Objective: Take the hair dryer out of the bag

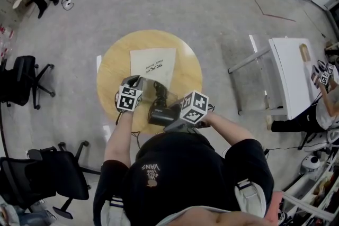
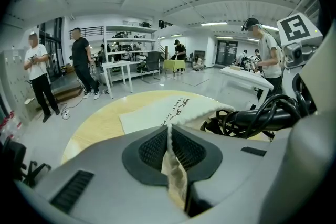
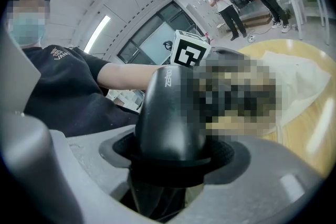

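Fabric from the mouth of the bag (image 2: 157, 112) is sitting between the jaws of our left tool (image 2: 169, 139), which are pressing together on that thin cream edge. We are pinching it, we judge, so that the bag is not sliding along with what it carries. Our right tool (image 3: 170, 165) is clamping the black body of the hair dryer (image 3: 170, 107), its jaws pressing on either side. The hair dryer is lying just ahead of the left tool and to its right, at the bag's open mouth, with its coiled black cord (image 2: 247, 119) bunching against the cream cloth. How much of it is inside we cannot tell. The rest of the bag is lying flat beyond both tools on the round wooden surface (image 1: 111, 69). Gripping the rigid body rather than the cord is giving us, we think, a firm hold for drawing it clear, though the loops are looking likely to snag.
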`<move>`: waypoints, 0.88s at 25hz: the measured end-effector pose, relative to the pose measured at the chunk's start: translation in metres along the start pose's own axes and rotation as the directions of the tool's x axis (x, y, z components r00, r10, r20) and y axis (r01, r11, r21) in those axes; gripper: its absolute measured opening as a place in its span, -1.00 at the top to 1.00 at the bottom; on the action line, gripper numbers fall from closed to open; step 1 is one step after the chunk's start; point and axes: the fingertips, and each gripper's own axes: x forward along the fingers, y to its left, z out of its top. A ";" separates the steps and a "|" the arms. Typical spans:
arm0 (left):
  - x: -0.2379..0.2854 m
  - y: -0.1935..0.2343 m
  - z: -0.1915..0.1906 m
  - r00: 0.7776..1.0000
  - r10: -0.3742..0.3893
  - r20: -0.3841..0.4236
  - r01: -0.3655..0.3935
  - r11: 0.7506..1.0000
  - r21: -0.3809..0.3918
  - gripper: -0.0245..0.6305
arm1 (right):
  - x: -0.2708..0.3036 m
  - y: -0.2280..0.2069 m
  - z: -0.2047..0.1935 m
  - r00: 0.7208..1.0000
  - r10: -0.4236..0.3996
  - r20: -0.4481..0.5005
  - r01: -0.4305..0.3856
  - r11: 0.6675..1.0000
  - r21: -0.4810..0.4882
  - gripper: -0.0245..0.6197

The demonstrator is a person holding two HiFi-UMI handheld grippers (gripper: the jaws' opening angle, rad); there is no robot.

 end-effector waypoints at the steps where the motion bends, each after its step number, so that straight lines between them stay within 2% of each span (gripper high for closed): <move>1: 0.000 0.000 -0.001 1.000 -0.001 -0.002 0.001 1.000 -0.003 0.83 | 0.001 0.002 0.000 1.000 0.001 0.002 -0.001 1.000 -0.001 -0.18; 15: 0.002 0.004 -0.003 1.000 -0.004 -0.016 0.003 0.998 -0.058 0.83 | 0.005 0.019 0.004 0.998 0.058 0.027 -0.058 0.998 -0.010 -0.18; 22: 0.006 0.003 -0.004 1.000 -0.014 -0.024 0.013 0.998 -0.054 0.83 | 0.008 0.028 0.011 0.995 0.091 0.038 -0.090 0.996 -0.026 -0.18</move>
